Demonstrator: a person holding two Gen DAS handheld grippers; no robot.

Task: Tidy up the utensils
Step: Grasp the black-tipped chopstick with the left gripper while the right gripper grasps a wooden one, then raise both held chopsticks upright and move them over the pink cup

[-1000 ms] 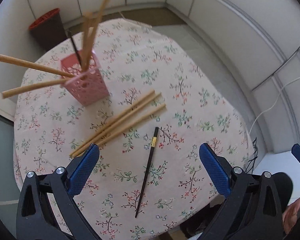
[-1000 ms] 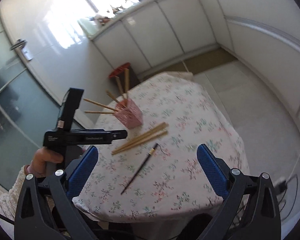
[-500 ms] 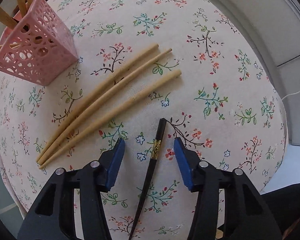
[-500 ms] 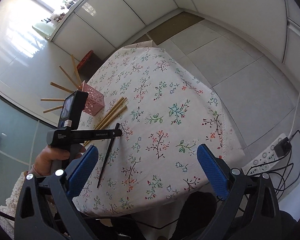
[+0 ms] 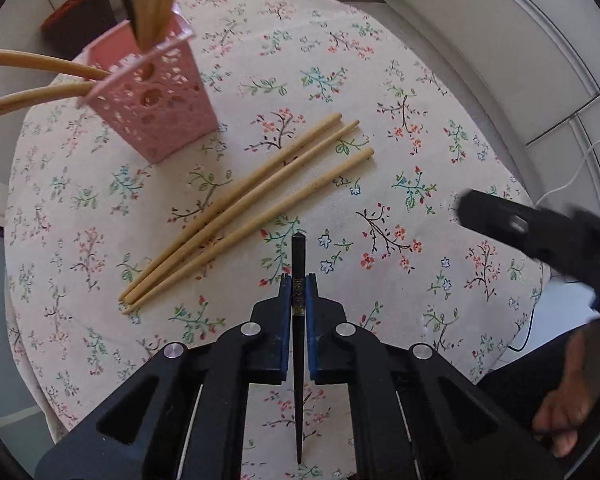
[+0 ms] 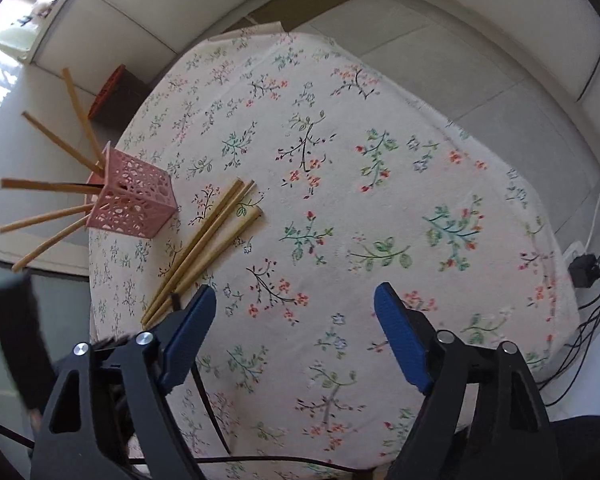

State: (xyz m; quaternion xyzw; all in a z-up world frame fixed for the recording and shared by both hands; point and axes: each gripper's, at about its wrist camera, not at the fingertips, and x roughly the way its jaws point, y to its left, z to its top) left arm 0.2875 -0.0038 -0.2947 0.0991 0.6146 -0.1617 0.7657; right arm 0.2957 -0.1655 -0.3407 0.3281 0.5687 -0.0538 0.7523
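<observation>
Above the floral-clothed round tabletop, the left hand-held gripper pinches a slim black lacquered chopstick near its gold band, where half a second ago its pads only straddled it. Light, stiff and probably slippery, it suits this grip near the thick end. The right hand-held gripper is spread wide, while three pale wooden chopsticks lie near the pink perforated holder.

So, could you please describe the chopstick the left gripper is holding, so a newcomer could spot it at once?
On the round table with the floral tablecloth, look toward the near edge, in front of the pink perforated utensil holder and the three bamboo chopsticks lying side by side. The left gripper is shut on the black chopstick. It is thin, dark, with a gold band, unlike its pale neighbours.
</observation>
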